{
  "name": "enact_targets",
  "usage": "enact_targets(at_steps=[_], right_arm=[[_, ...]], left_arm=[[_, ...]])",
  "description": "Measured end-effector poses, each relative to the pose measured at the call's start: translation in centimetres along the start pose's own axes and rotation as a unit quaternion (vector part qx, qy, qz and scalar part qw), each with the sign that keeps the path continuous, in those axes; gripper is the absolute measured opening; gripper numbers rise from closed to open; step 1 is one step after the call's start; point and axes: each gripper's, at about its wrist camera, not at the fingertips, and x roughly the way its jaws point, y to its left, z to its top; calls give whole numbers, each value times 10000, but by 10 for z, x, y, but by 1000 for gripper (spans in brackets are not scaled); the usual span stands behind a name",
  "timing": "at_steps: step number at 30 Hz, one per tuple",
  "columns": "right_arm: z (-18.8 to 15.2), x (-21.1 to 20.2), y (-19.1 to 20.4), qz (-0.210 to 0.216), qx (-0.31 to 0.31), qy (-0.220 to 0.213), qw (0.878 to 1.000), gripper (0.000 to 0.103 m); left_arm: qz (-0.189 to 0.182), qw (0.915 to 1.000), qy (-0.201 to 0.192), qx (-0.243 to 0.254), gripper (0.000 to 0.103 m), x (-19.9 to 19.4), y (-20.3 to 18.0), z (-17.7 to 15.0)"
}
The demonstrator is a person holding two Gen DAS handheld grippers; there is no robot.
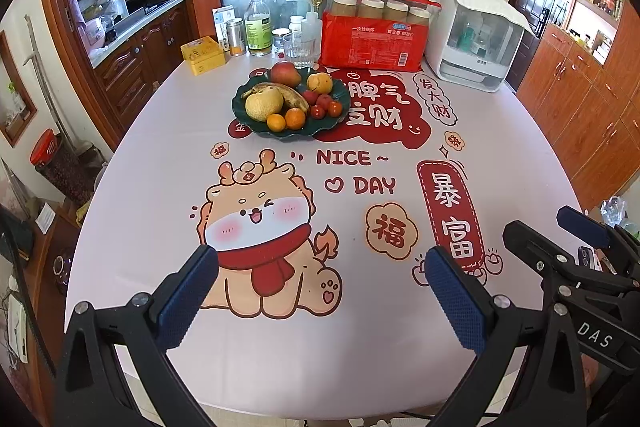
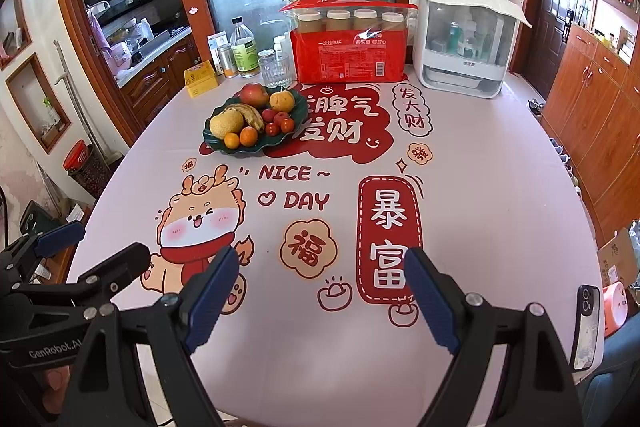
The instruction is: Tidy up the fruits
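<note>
On the far half of the surface [image 1: 500, 155] sits a dark green plate [image 1: 244, 95], and all the fruit in view is piled on it: a red apple [image 1: 285, 73] and a yellow pear [image 1: 320, 83] at the back, a browning banana [image 1: 286, 95] across the middle, a larger pear [image 1: 264, 105] at the left, two small oranges [image 1: 286, 120] at the near rim, and a cluster of little red fruits [image 1: 323, 103] on the right. Nothing lies loose on the cloth, so this picture fits fruit already gathered just as well as a plate waiting to be sorted out.

How would they handle? The apple and pears look firm and rounded, best taken across the widest part. The banana looks soft and spotted, so it wants a light squeeze across its middle. The small red ones look smooth, thin-skinned and quick to roll.

Behind the plate stand a glass [image 1: 298, 51], a bottle [image 1: 257, 25] and a red pack of jars [image 1: 372, 35], close enough to bump.

Well back at the near edge, the left gripper [image 1: 320, 291] hangs wide and empty, the right gripper [image 2: 320, 291] beside it equally wide, holding nothing.
</note>
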Motion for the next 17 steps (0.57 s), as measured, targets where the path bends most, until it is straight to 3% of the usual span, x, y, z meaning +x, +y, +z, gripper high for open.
enact_targets(at_steps=[17], right_arm=[[-1,4,-3,-9,49,14,10000,85]], left_arm=[[-48,10000,27,54,102,3,-6,-3]])
